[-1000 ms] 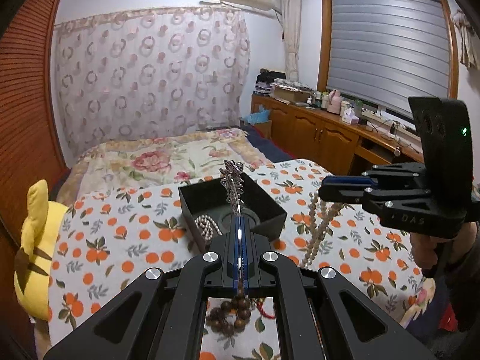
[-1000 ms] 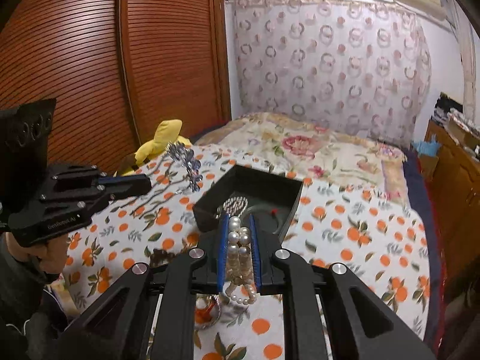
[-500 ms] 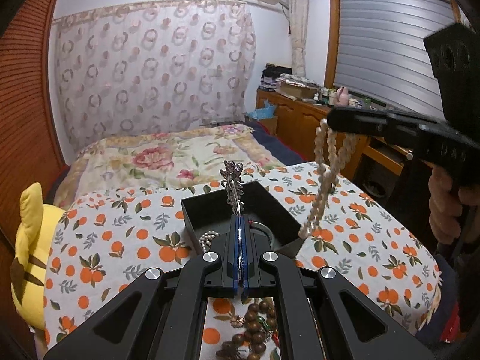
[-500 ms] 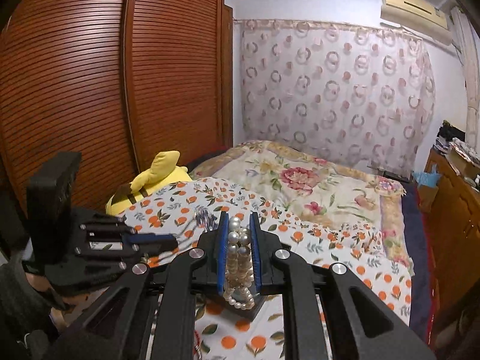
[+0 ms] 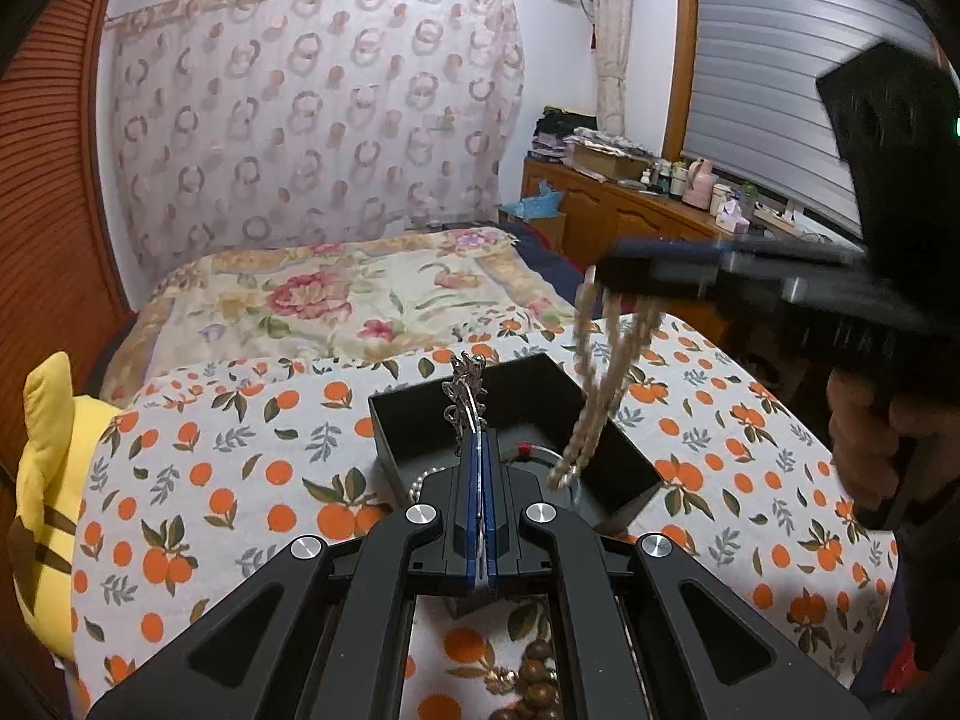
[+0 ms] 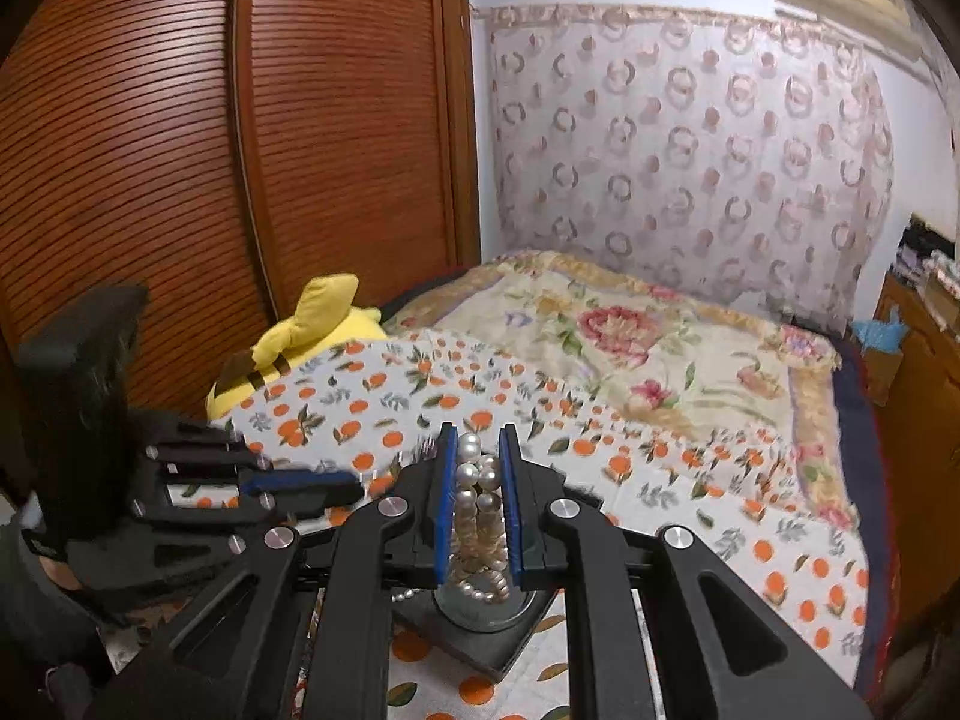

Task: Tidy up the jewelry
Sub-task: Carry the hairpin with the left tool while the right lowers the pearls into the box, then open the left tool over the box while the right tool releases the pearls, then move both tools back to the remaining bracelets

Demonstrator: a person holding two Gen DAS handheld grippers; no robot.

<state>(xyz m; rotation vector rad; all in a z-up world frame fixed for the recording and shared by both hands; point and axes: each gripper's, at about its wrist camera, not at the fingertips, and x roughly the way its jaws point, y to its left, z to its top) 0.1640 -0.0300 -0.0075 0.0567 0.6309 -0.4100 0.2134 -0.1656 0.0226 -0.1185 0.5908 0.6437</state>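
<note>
The right claw is clamping a pearl necklace, its blue pads pressing the strand from both sides while the loops are dangling over the black box on the bed. Left of the box, the left claw is hovering, blurred, with something silvery at its tip. Beyond it, a yellow plush toy is lying against the wooden wardrobe.
</note>
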